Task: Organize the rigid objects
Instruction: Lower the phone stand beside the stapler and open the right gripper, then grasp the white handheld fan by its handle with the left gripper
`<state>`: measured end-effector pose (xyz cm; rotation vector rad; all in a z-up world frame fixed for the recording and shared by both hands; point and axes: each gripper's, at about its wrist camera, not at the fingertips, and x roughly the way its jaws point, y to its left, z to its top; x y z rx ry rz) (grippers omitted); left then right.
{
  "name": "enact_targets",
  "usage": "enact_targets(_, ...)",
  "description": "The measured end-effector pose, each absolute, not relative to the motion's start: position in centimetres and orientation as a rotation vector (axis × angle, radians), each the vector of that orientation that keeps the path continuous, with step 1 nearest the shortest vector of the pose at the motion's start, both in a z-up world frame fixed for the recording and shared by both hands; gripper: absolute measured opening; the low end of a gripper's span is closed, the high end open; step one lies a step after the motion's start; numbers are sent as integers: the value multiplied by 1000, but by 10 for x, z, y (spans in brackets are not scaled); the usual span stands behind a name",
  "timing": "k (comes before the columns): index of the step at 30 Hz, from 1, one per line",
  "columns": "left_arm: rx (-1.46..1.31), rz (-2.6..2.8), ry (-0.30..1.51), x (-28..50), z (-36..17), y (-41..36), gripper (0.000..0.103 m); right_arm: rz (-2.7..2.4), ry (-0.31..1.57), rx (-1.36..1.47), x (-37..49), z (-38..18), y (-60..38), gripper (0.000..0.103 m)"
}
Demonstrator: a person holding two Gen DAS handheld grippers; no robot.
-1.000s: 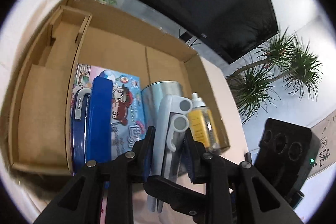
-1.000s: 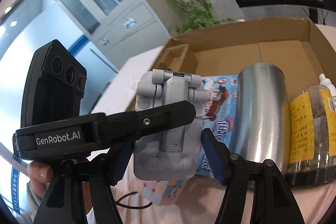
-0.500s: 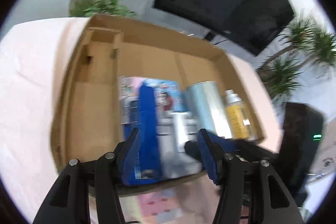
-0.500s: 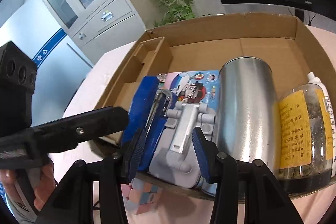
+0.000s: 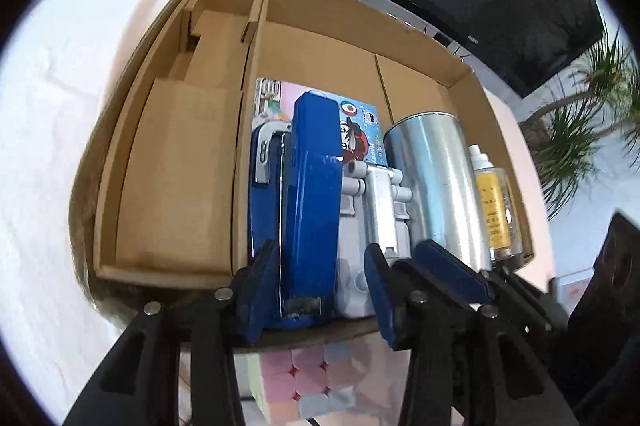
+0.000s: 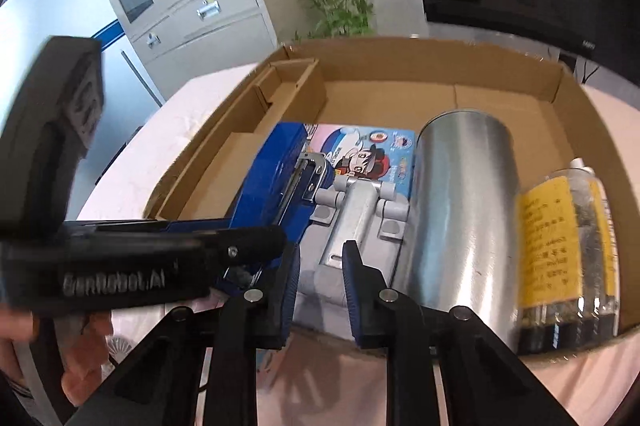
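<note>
A cardboard box (image 5: pixel 168 162) is seen on the pale surface (image 5: pixel 48 130). Laid inside it, left to right, are a blue stapler (image 5: pixel 308 194), a grey hinged device (image 5: pixel 376 210), a metal can (image 5: pixel 436 182) and a yellow-labelled bottle (image 5: pixel 494 202). The left gripper (image 5: pixel 316 290) is held at the near edge, jaws wide, nothing gripped. The right gripper (image 6: pixel 320 290) is likewise spread before the grey device, which lies free.

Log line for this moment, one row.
left tool: open, at blue stapler | right tool: open, empty | grey clamp: in cardboard box
</note>
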<state>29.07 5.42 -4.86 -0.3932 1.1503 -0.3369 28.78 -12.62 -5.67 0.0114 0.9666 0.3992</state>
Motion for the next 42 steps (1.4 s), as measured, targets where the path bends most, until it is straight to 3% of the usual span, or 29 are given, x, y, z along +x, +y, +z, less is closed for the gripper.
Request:
enact_targets(1, -411, -340, 1154, 291, -50, 56, 42, 395, 959, 7, 283, -55, -129, 26)
enact_targets(3, -434, -352, 1160, 290, -51, 60, 42, 393, 934, 30, 270, -51, -137, 52)
enact_targets(5, -410, -350, 1106, 281, -43, 63, 42, 408, 887, 65, 254, -45, -146, 71)
enact_targets(6, -366, -325, 1050, 273, -34, 64, 42, 415, 856, 68, 244, -41, -149, 87)
enact_targets(8, -258, -260, 913, 247, -8, 66, 45, 401, 788, 49, 222, -33, -155, 102)
enact_targets(10, -135, -196, 761, 211, 19, 66, 63, 402, 743, 19, 204, -27, -159, 103)
enact_targets(11, -53, -106, 668, 188, 33, 67, 80, 434, 737, -1, 195, -26, -158, 103)
enact_targets(13, 71, 36, 511, 149, 52, 70, 84, 504, 752, -10, 184, -26, -157, 103)
enact_targets(14, 108, 61, 483, 135, 58, 72, 84, 558, 756, -2, 177, -25, -156, 98)
enact_targets(16, 129, 76, 486, 115, 66, 81, 84, 630, 737, 6, 160, -22, -155, 63)
enact_targets(17, 108, 73, 503, 106, 67, 90, 84, 632, 729, -8, 154, -22, -152, 34)
enact_targets(18, 87, 65, 522, 103, 67, 96, 62, 622, 723, -31, 147, -21, -150, 22)
enact_targets(20, 56, 45, 600, 96, 59, 109, 6, 662, 708, -22, 131, -20, -148, 24)
enact_targets(21, 50, 54, 621, 90, 54, 113, 6, 682, 708, -12, 124, -21, -145, 44)
enact_targets(23, -22, 42, 601, 69, 52, 125, 6, 705, 726, 3, 110, -23, -140, 98)
enact_targets(25, -92, 56, 597, 48, 58, 136, 38, 724, 721, -7, 95, -30, -137, 103)
enact_targets(26, -126, 78, 579, 38, 63, 142, 78, 734, 727, -18, 89, -33, -133, 103)
enact_targets(27, -183, 92, 520, 22, 73, 151, 96, 753, 735, -26, 84, -36, -130, 103)
enact_targets(32, -312, -16, 455, -13, 97, 170, 97, 845, 830, -8, 66, -54, -103, 103)
enact_targets(42, -273, 196, 546, -56, 87, 224, 97, 1002, 886, -148, 14, -80, -35, 103)
